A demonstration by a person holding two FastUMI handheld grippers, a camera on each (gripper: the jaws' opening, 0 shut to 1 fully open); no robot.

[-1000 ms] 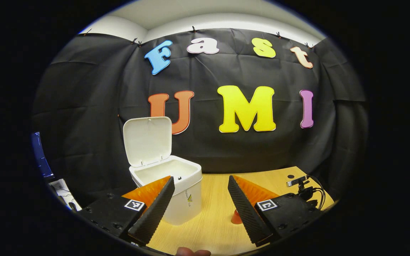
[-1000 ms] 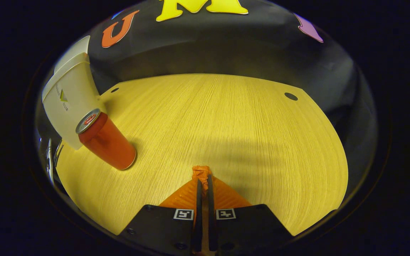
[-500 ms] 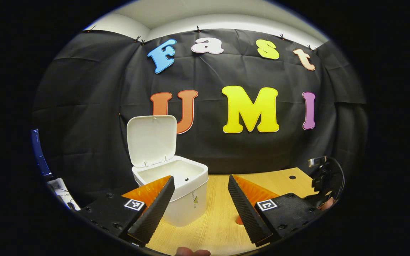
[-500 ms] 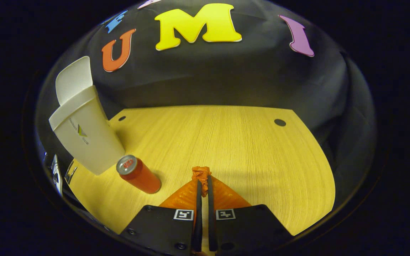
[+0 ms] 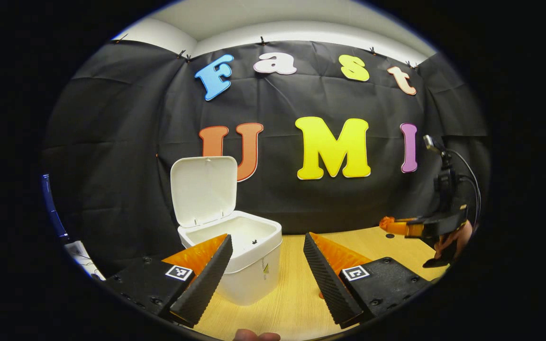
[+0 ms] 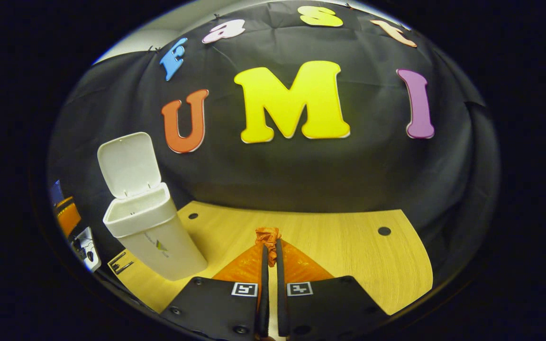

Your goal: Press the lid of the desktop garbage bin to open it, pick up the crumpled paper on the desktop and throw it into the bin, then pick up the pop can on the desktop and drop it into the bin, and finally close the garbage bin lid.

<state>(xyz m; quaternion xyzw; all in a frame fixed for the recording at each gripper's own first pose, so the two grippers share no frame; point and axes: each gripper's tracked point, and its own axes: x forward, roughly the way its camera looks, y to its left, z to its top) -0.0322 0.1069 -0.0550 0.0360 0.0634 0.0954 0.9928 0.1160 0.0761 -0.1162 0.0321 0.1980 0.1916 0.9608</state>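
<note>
A: What is the bin like?

B: The garbage bin is smooth white plastic, a squarish tub with rounded corners that tapers toward its base. Its lid is a flat rounded panel, hinged at the back and standing upright, so the mouth is open. It sits on a pale wood-grain worktop with small dark round holes near the back edge.

A: And the paper?

B: The crumpled paper is a small orange wad, creased and lumpy. In the right gripper view it is pinched at the tips of the right gripper, whose fingers are drawn almost together with only a thin slit between them. The wad pokes out just past the fingertips.

A: Where does that put it relative to the bin?

B: In that view the bin stands to the left of the gripper, well apart from it. In the left gripper view the right gripper hangs above the worktop's far right side, lying roughly level, with the orange wad at its tip pointing toward the bin.

A: The left gripper?

B: The left gripper is spread wide and holds nothing. Its ridged, saw-toothed pads frame the bin, whose front corner lies just behind the left finger.
</note>
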